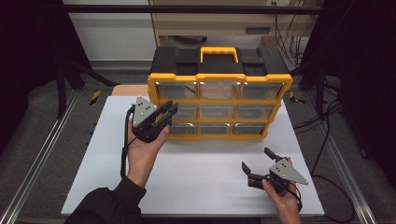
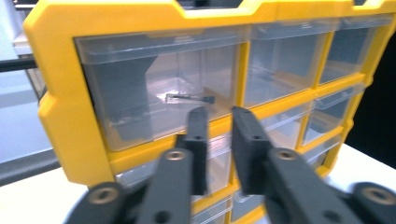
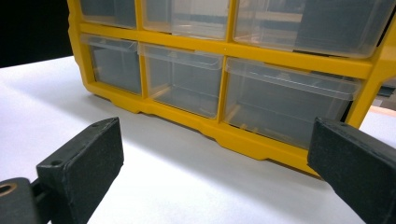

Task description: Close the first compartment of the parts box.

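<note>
L gripper [image 1: 167,113], jaws nearly together, sat at yellow-framed clear-drawer organiser [image 1: 219,79]; R gripper [image 1: 258,164] wide apart. Best grip drawer lip squarely.

No legible text or labels anywhere (organizer [image 1: 219,100] drawers unmarked)

- The organiser's frame [image 1: 220,99] looks like hard yellow plastic, smooth with a slight sheen.
- Its drawers [image 2: 163,88] are clear, glossy plastic that catches reflections.
- The organiser's top [image 1: 219,60] is matt black plastic.
- The table [image 1: 201,172] has a smooth, matt, pale surface.
- The left gripper [image 2: 218,140] has matt black jaws with metal screw heads.
- The right gripper [image 1: 259,164] carries a dull grey plate, seemingly metal.
- The sleeve [image 1: 109,205] is dark cloth.
</note>
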A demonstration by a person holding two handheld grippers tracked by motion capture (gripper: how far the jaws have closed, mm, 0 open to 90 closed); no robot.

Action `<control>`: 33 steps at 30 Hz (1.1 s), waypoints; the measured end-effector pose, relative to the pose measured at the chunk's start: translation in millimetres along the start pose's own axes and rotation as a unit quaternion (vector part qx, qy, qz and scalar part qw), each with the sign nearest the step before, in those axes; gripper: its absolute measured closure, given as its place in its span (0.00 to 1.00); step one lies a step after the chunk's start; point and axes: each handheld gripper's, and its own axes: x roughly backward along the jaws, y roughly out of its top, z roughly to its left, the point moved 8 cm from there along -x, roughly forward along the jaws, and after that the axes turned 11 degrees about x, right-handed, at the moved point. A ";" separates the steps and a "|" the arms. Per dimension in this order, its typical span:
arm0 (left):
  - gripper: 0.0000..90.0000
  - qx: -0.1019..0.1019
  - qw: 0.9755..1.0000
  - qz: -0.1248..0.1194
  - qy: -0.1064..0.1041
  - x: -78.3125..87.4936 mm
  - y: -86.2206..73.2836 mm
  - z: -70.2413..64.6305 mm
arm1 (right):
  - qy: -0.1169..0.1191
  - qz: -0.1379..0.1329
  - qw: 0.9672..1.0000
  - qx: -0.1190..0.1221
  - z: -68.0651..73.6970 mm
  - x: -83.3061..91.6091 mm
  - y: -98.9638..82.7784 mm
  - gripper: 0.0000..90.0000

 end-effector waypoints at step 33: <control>0.03 -0.042 0.996 -0.051 -0.052 22.8 22.2 -19.6 | -0.002 -0.002 1.000 0.001 -0.8 0.5 0.5 0.04</control>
